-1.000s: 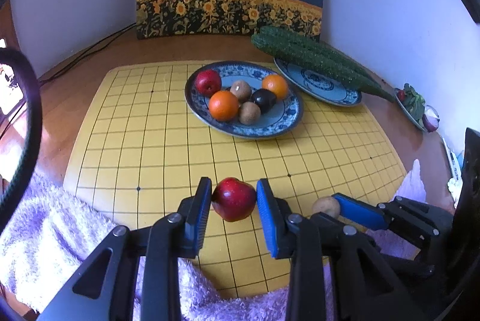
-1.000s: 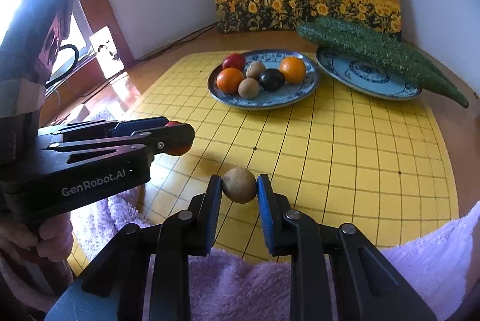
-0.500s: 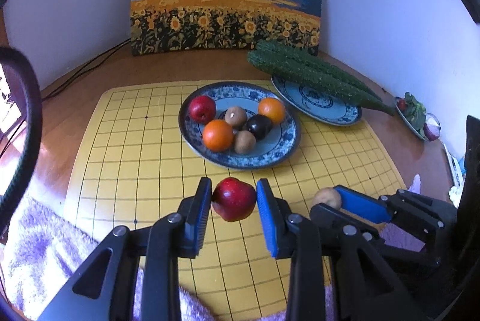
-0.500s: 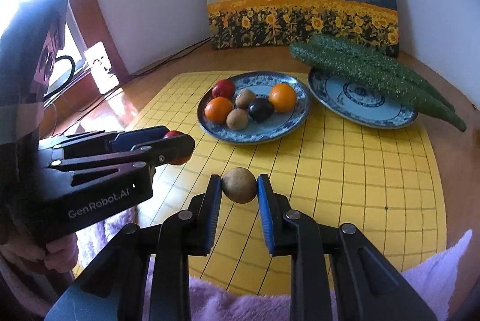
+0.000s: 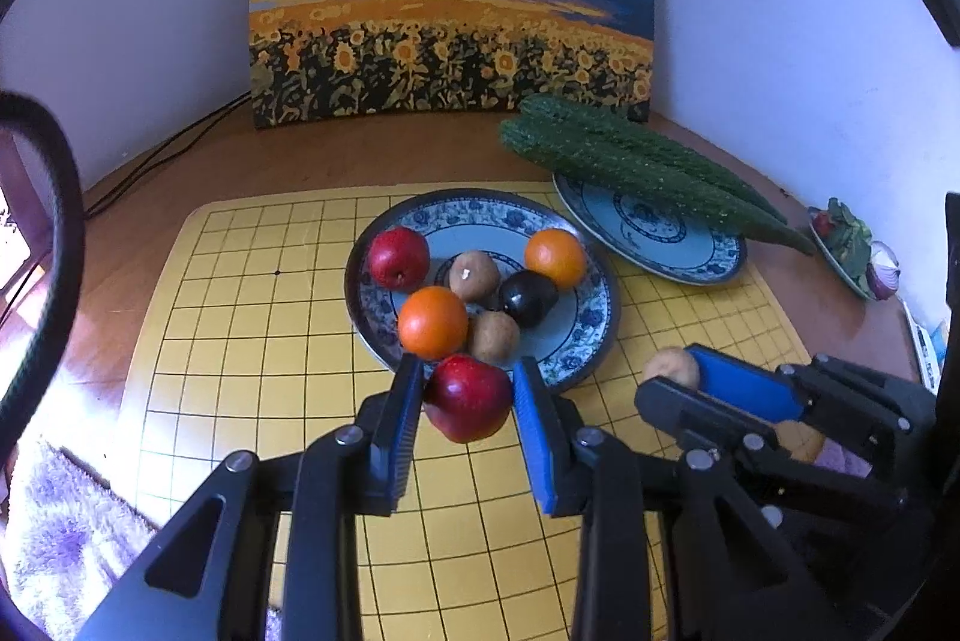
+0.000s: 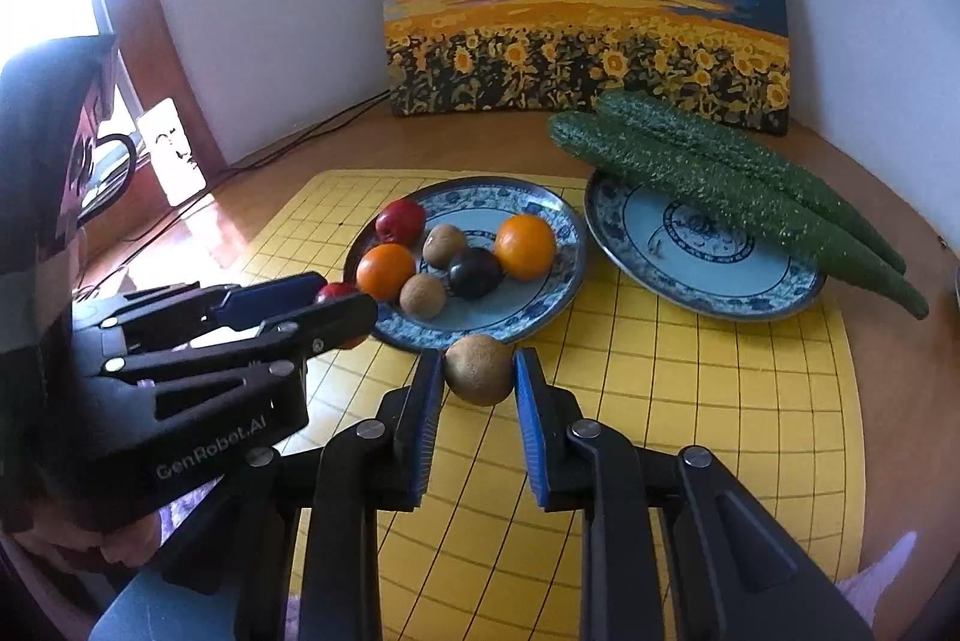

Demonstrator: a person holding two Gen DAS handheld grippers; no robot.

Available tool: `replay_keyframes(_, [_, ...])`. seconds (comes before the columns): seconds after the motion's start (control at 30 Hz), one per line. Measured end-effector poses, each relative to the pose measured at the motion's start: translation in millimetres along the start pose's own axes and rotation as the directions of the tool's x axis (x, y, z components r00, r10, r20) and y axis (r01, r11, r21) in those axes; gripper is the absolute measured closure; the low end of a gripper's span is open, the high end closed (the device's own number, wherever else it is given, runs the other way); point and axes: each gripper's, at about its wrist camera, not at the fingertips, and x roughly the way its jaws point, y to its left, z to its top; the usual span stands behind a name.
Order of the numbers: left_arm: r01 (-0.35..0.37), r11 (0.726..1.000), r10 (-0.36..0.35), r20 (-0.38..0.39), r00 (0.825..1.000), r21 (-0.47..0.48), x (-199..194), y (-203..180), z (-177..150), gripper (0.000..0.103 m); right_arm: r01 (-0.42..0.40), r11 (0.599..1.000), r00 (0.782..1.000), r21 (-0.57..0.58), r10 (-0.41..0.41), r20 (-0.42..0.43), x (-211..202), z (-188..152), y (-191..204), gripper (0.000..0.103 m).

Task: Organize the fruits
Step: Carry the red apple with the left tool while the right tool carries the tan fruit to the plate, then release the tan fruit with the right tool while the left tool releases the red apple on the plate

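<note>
- The left gripper (image 5: pixel 467 395) clamps a red apple (image 5: pixel 467 397) between its blue pads, just short of the near rim of the fruit plate (image 5: pixel 585 341).
- The right gripper (image 6: pixel 478 371) pinches a brown kiwi (image 6: pixel 478 369), also at that plate's near rim.
- On the fruit plate lie six fruits.
- Right of the plate, two cucumbers (image 6: pixel 720 179) rest across a second plate (image 6: pixel 708 275).

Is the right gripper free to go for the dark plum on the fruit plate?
Probably not yet: the right gripper is shut on a kiwi. The path to the plum looks clear over the plate rim, but the jaws are occupied.
</note>
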Motion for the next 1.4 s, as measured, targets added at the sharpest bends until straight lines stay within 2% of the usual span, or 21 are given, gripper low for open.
replay_keyframes(0.77, [-0.009,0.999,0.009,0.009,1.000,-0.031,13.0,3.2,6.3,0.071,0.021,1.000,0.999,0.000,-0.021,-0.028,31.4,15.9,-12.0,0.078])
replay_keyframes(1.4, [-0.010,0.999,0.010,0.009,1.000,-0.031,12.4,3.2,6.7,0.071,0.016,1.000,0.999,-0.004,-0.016,-0.036,36.5,16.9,-13.0,0.077])
